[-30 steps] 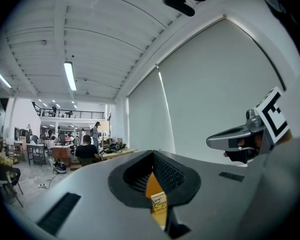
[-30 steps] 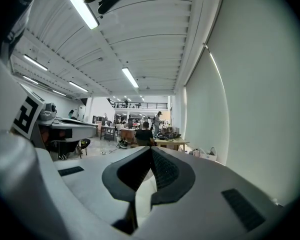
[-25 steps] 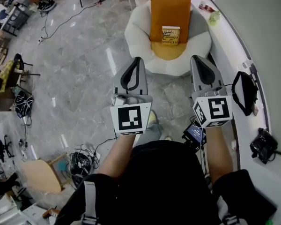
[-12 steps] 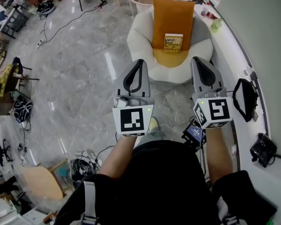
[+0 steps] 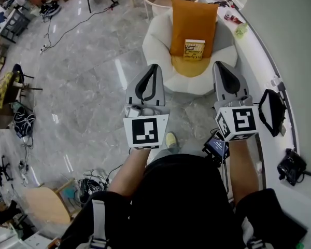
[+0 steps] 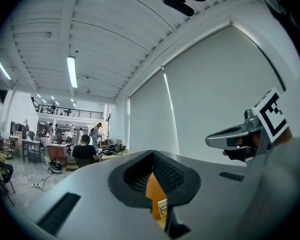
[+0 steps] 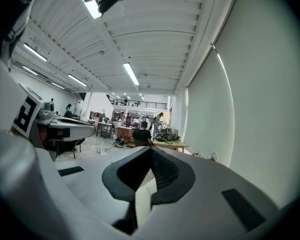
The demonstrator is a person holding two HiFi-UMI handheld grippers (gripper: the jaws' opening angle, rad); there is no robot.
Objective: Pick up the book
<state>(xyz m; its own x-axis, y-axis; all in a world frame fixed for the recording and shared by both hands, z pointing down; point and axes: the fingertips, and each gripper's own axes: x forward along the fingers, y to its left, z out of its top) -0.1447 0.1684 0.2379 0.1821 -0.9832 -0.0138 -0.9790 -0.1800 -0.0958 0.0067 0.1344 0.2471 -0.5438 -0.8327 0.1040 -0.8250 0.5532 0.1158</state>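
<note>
left hand-held gripper (image 5: 154, 66), right hand-held gripper (image 5: 218, 64) — both closed, empty, book (image 5: 194, 49) on orange cushion (image 5: 192, 19)

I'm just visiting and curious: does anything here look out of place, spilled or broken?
Nothing looks spilled or broken. The only oddity is the book, standing propped against the orange cushion on the white armchair rather than lying flat. A tangle of cables lies on the floor at lower left.

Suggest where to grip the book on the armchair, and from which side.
Probably the top edge of the book, coming from above and in front. It stands propped against the orange cushion, so its top and side edges look free, while its back and bottom are blocked.
</note>
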